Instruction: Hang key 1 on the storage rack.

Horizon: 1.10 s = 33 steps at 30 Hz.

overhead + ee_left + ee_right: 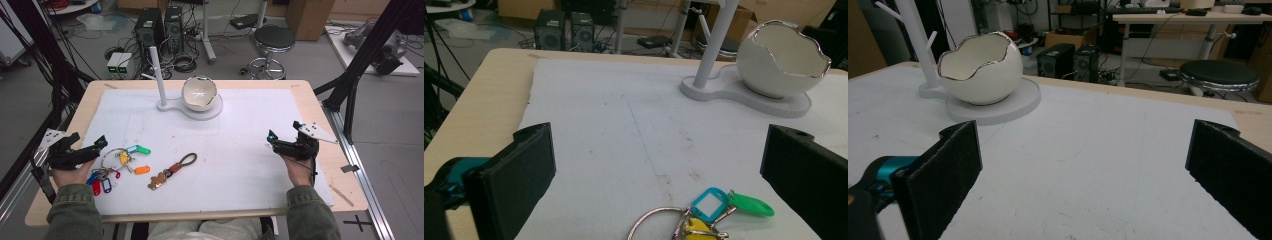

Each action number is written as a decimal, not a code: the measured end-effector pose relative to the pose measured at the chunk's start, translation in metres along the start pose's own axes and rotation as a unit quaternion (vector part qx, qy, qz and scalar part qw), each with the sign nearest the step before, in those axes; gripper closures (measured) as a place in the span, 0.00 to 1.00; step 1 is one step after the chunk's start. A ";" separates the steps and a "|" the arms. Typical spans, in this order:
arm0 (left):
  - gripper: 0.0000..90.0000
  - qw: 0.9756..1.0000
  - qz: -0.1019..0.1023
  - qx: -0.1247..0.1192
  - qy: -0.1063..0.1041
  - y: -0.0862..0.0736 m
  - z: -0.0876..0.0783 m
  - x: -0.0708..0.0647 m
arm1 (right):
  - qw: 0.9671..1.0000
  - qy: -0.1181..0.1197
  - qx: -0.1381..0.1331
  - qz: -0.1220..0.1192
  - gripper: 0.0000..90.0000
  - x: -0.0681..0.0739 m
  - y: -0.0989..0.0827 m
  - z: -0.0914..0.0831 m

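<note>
A bunch of keys on a metal ring (116,159) with several coloured tags lies on the white mat at the front left. Beside it lies a brown leather key fob (174,169) with a small bear charm. My left gripper (89,140) is open just left of the bunch, and in the left gripper view the ring (656,222), a teal tag (708,203) and a green tag (752,205) lie low between its jaws (663,152). My right gripper (284,131) is open at the right, above bare mat (1083,155). Nothing is held.
A white egg-shaped bowl (199,93) with a jagged silver rim sits on a white stand (212,112) with an upright post (158,75) at the back centre. The bowl (982,65) is also in the right gripper view. Wooden table edges (340,165) border the mat.
</note>
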<state>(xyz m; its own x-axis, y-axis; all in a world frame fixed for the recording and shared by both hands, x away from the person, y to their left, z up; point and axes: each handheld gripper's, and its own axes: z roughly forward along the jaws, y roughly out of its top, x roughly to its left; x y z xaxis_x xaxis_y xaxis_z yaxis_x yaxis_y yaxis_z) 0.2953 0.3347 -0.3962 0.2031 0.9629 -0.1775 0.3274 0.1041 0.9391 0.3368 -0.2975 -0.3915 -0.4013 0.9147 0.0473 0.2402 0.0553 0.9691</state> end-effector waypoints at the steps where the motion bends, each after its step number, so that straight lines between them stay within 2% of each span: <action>1: 0.02 1.000 -0.002 0.002 0.000 0.000 0.000 0.000 | 1.000 0.000 0.000 0.000 0.01 0.000 0.000 0.000; 7: 0.02 1.000 -0.005 0.014 -0.001 -0.001 0.002 0.000 | 1.000 -0.005 0.000 0.002 0.01 -0.001 0.000 0.000; 18: 0.02 1.000 -0.005 0.016 -0.009 -0.001 0.001 -0.002 | 1.000 -0.005 0.006 0.004 0.01 0.000 -0.001 0.001; 33: 0.02 0.999 0.005 0.016 -0.028 0.002 0.004 -0.019 | 1.000 -0.003 0.009 0.003 0.01 0.001 -0.002 0.002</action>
<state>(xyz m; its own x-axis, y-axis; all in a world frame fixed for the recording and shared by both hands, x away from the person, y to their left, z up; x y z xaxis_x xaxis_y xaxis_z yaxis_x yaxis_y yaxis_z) 0.2954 0.3155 -0.3918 0.2570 0.9485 -0.1851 0.3550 0.0855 0.9309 0.3376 -0.2962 -0.3943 -0.3947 0.9174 0.0514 0.2578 0.0569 0.9645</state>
